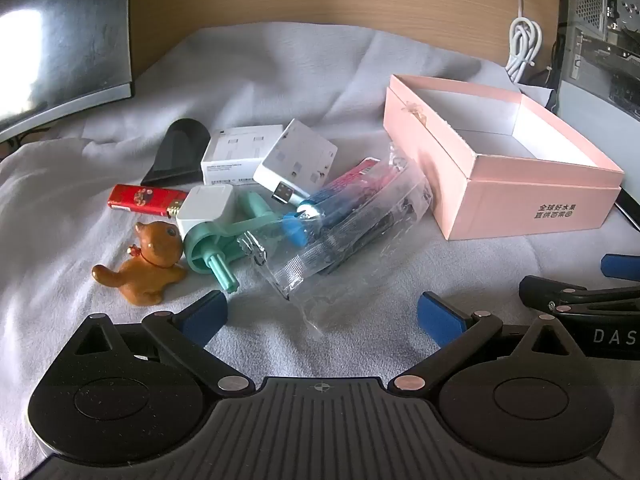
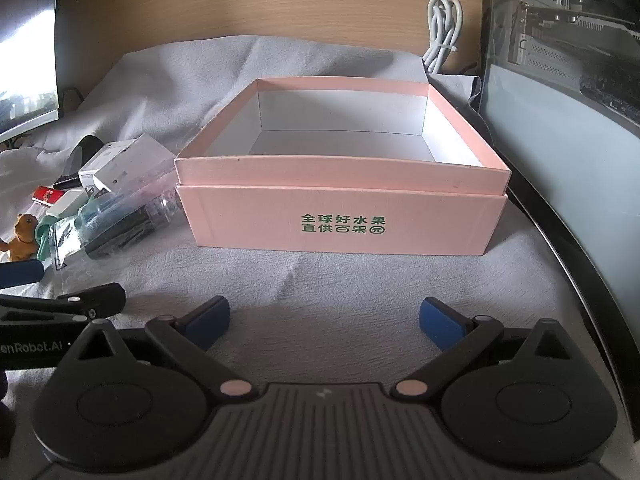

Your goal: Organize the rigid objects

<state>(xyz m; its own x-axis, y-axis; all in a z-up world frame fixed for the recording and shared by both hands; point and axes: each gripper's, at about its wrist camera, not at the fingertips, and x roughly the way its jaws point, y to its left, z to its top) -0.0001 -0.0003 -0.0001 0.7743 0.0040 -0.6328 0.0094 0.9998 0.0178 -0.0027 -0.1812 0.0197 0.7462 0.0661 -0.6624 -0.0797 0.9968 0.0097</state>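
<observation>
Pink cardboard box point(image 2: 340, 216), lidless, white inside, green print "全球好水果 / 直供百果园" on front wall, sits on wrinkled grey cloth point(image 2: 320, 276) over desk. Left of box, touching pile: clear crinkly plastic bag point(image 1: 340, 236), two white cartons point(image 1: 268, 156), glossy brown animal figurine point(image 1: 144, 268), red lighter point(image 1: 148, 200), mint plastic part point(image 1: 216, 248). Left tongs point(image 1: 320, 316) released, nothing held (same for right tongs point(image 2: 324, 318)). Neighbour tool reads "enRobot.AI".
</observation>
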